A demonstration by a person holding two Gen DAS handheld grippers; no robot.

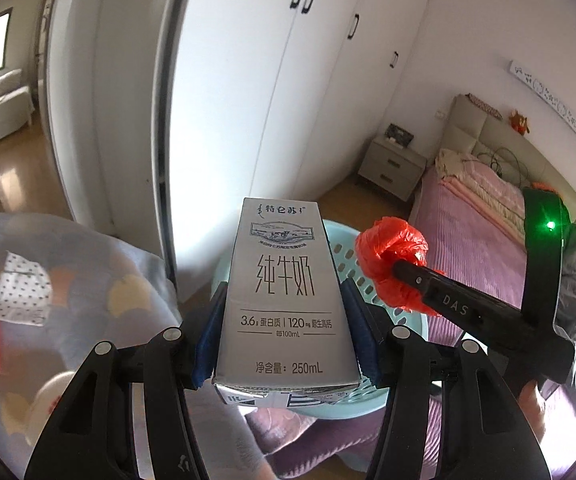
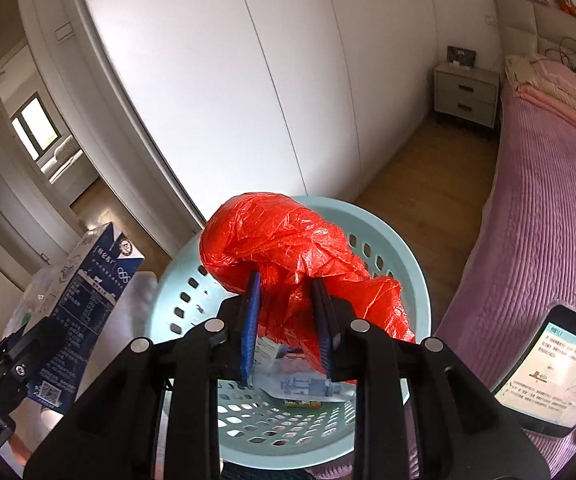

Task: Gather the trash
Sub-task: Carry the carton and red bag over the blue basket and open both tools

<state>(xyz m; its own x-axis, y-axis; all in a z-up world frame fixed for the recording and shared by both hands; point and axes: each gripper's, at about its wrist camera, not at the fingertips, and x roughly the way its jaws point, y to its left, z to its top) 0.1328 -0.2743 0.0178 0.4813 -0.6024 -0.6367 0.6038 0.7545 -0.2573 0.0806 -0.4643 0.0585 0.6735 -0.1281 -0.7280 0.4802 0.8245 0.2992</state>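
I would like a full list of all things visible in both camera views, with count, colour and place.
milk carton: one, grey and blue, in left gripper
plastic bag: one, red, crumpled, in right gripper, over basket
basket: one, pale blue, perforated, below the grippers; some packaging inside
bed: one, purple cover, pink bedding folded near the headboard
nightstand: one, grey, beside bed
wardrobe: white doors, along wall
phone: one, screen lit, lower right in right view
left gripper: black, blue pads
right gripper: black, blue pads
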